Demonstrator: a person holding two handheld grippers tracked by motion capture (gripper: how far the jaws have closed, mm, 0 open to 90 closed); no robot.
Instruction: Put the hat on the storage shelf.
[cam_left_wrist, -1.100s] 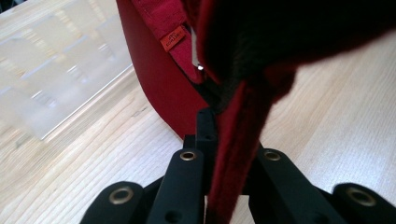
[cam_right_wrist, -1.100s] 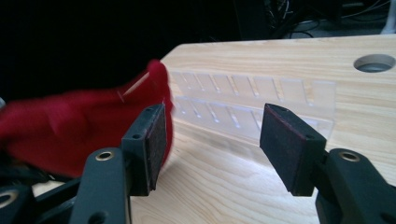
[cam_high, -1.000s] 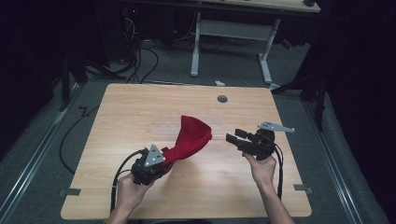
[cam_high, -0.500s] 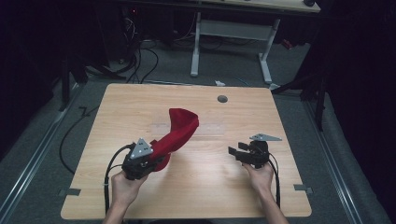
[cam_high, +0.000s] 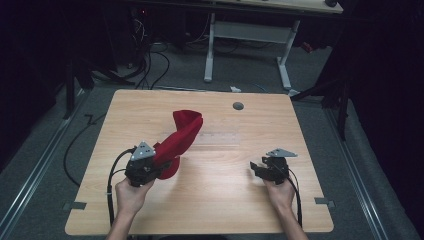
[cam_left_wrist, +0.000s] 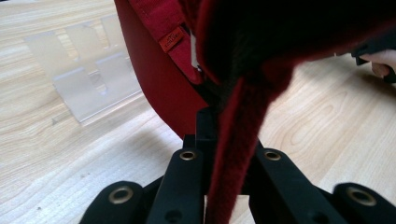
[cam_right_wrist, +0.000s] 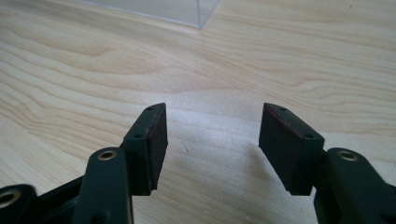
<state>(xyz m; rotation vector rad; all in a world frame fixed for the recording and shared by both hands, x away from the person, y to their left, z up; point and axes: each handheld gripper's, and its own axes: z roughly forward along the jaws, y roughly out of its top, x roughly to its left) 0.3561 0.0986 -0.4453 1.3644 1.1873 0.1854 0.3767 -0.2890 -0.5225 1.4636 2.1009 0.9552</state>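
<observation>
dark floor and trailing cables ring the pale wooden tabletop (cam_high: 210, 200). on it, the left gripper (cam_high: 150, 167) has its fingers closed on an edge of the soft red fabric cap (cam_high: 182, 135), whose far end lifts toward the tabletop's middle, beside a clear plastic tray (cam_high: 220, 136). the right gripper (cam_high: 262, 170) hovers empty near the right edge, fingers spread apart. the pinch takes in just a thin edge, so the cap could slip free if tugged. the left gripper view reveals a small stitched label (cam_left_wrist: 172, 38) and inner band; the high view gives the cap's overall position.
</observation>
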